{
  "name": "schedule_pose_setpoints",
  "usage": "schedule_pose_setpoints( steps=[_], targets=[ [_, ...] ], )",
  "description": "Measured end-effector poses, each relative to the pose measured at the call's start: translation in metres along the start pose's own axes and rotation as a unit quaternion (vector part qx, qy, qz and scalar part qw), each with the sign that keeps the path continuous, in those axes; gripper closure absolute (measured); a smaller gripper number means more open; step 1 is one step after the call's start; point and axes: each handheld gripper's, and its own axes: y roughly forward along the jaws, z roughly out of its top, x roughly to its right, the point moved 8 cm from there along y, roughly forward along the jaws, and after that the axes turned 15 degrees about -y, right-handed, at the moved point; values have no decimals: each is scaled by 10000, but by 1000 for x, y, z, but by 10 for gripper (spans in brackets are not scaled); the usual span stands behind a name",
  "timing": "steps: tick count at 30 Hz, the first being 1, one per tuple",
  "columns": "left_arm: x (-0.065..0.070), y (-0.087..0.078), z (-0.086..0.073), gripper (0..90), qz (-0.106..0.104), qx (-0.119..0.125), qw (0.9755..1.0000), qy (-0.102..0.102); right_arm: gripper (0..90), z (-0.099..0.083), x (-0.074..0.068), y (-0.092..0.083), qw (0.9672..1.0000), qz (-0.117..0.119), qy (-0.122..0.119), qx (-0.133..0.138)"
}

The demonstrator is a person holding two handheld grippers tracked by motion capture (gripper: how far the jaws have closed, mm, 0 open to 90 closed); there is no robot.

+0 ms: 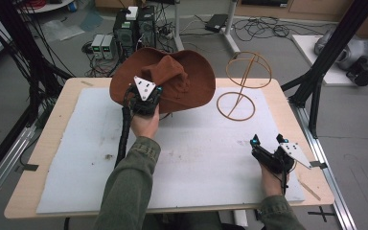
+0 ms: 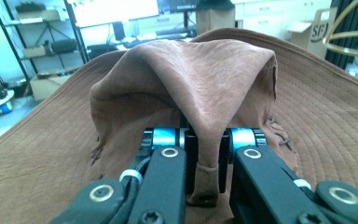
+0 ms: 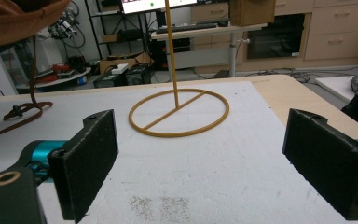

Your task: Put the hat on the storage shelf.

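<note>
Brown suede wide-brim hat, crown crumpled, upper centre, pinched in left tongs. Gold wire hat stand to its right. Right tongs wide, empty.

A grey floor strewn with cables fills the top of the high view, with computer towers at upper centre. Black frame posts stand at the right, wooden drawers at the upper right of the right gripper view.

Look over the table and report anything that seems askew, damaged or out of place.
The brown hat hangs tilted above the table, its crown pinched into a fold by the left gripper, beside the empty wire stand. A patch of gritty specks dirties the white mat.
</note>
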Motion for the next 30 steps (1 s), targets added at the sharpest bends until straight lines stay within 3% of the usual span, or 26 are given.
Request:
schedule_pose_setpoints(
  steps=[5, 8, 12, 24, 30],
  targets=[
    [4, -5, 18, 881, -126, 353, 9993, 21, 95, 0, 0, 0, 10000, 5, 3, -3],
    [8, -6, 28, 881, -161, 452, 9988, 103, 96, 0, 0, 0, 10000, 14, 17, 6],
    [13, -5, 43, 880, -252, 607, 9978, 34, 95, 0, -1, 0, 10000, 12, 21, -1],
    [27, 4, 64, 880, -553, 915, 9942, -75, 95, -1, 0, 0, 10000, 8, -9, -9],
    [36, 21, 67, 880, -772, 970, 9921, -210, 95, -1, 4, -3, 10000, -12, -4, 13]
  ],
)
